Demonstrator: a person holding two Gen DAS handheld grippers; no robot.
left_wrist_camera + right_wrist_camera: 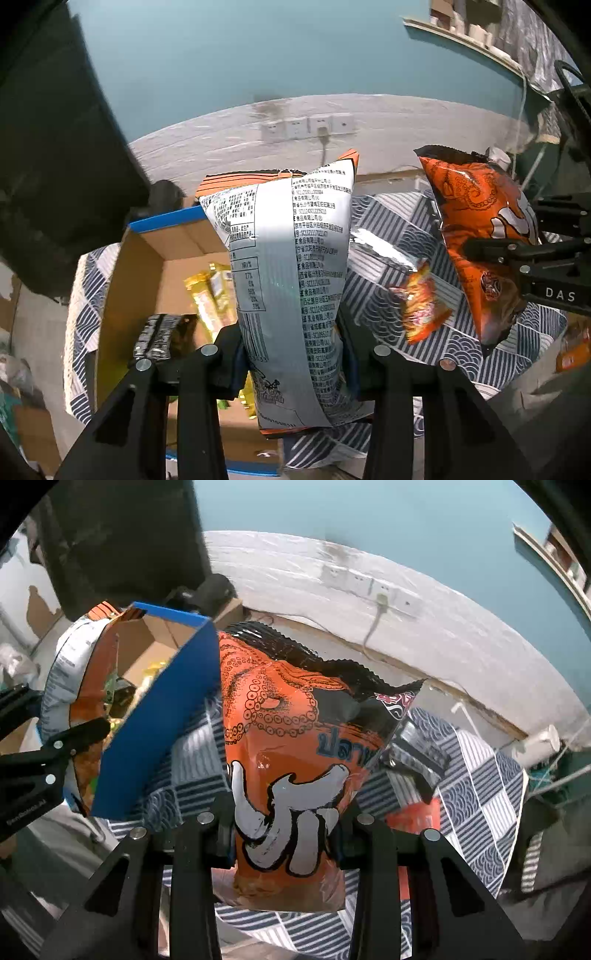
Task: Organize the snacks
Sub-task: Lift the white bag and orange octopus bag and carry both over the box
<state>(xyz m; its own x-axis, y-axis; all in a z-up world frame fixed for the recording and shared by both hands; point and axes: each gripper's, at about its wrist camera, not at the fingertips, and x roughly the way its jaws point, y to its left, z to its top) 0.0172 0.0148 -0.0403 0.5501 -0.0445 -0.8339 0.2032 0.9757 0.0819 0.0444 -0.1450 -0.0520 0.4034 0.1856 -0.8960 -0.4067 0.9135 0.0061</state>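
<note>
Both hands mid-carry, one bag each, off the cloth.

L gripper [293, 360]: clenched on the silver-backed bag [288, 280], pads pinching its lower part; bag stands upright, printed back panel toward the cam, orange seam at top. It hangs over the near-right edge of the cardboard box [147, 258] w/ blue rim. Box already holds yellow packets [212, 295] and a dark packet [162, 334].

R gripper [286, 843]: grasping the orange octopus bag [295, 738] near its bottom, bag upright, black crimped top edge up. Seen from L cam it sits well right of the box, above the patterned cloth [391, 229].

Step, as judged: transport phase — bags picked, not yet dropped in the box.

Left on the cloth: small orange packet [421, 306], plus a dark packet [421, 746] on the far side.

Next move calls for: L bag shifted further over the box opening, lowered between the packets, then released. R bag needs a longer sideways travel — risk of the two bags or grippers colliding at the box wall, so prob. one at a time. Puffy bags — grip low, may swing.
</note>
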